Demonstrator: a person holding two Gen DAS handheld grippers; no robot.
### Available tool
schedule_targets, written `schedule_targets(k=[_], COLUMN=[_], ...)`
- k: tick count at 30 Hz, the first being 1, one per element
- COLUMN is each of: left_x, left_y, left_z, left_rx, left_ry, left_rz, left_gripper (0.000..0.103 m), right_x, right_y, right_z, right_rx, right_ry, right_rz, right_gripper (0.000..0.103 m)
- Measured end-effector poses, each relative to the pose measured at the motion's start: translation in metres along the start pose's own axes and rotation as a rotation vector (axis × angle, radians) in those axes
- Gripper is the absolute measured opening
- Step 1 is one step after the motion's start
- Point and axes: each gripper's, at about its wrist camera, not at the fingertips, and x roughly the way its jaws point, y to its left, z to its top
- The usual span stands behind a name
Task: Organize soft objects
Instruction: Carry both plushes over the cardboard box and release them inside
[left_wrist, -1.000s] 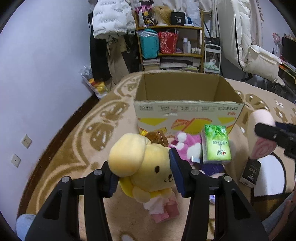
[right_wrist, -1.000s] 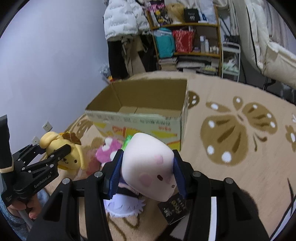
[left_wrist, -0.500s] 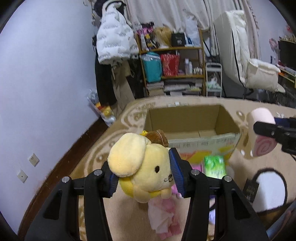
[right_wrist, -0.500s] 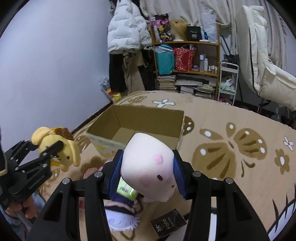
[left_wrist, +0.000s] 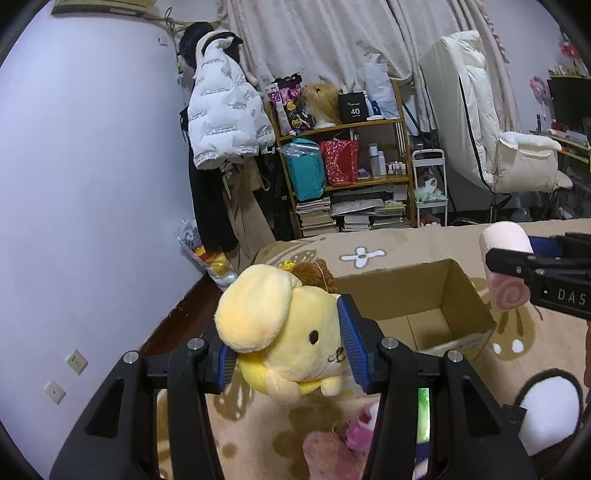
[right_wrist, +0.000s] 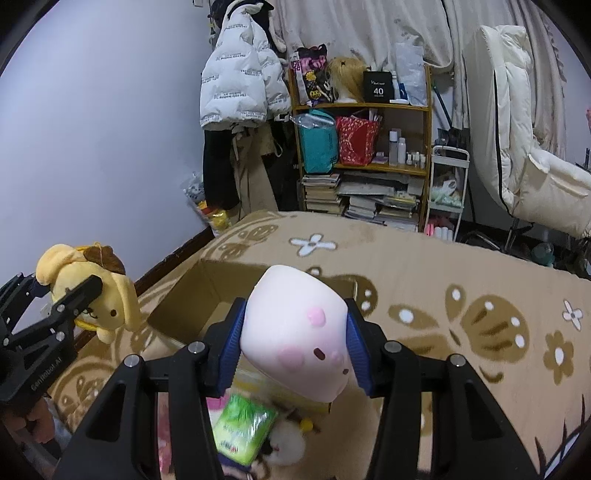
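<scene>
My left gripper is shut on a yellow dog plush with a brown beret, held in the air left of the open cardboard box. It also shows in the right wrist view. My right gripper is shut on a pale pink block plush with a small face, held above the box's near edge. The pink plush shows at the right in the left wrist view.
On the patterned rug below lie a green packet, a white plush and a pink plush. A cluttered shelf, hanging coats and a white chair stand behind.
Both grippers have risen with their plushes. The box now lies lower in both views and more of the room shows.
</scene>
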Motion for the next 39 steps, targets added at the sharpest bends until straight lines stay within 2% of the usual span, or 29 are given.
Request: schedule_targets(k=[7, 13, 22, 31, 39], left_x=[0.032, 0.062, 0.097, 0.128, 0.142], left_y=[-0.003, -0.006, -0.018, -0.027, -0.032], left_z=[0.016, 0.017, 0.005, -0.016, -0.026], left_rx=[0.022, 0.035, 0.049, 0.036, 0.045], left_ry=[-0.010, 0.007, 0.056, 0.142, 0.208], left_rz=[0.011, 0.006, -0.029, -0.092, -0.108], left_gripper=[0.049, 0.049, 0.049, 0.049, 0.050], right_x=[0.029, 0.048, 0.075, 0.093, 0.105], right_y=[-0.002, -0.009, -0.021, -0.018, -0.009], right_z=[0.020, 0.027, 0.016, 0.004, -0.009], right_rx=[0.005, 0.029, 0.005, 0.015, 0.006], right_ry=[-0.004, -0.005, 0.021, 0.031, 0.068], right_rz=[0.017, 0.023, -0.013, 0.039, 0.080], right_gripper=[0.054, 0.055, 0.055, 0.055, 0.058])
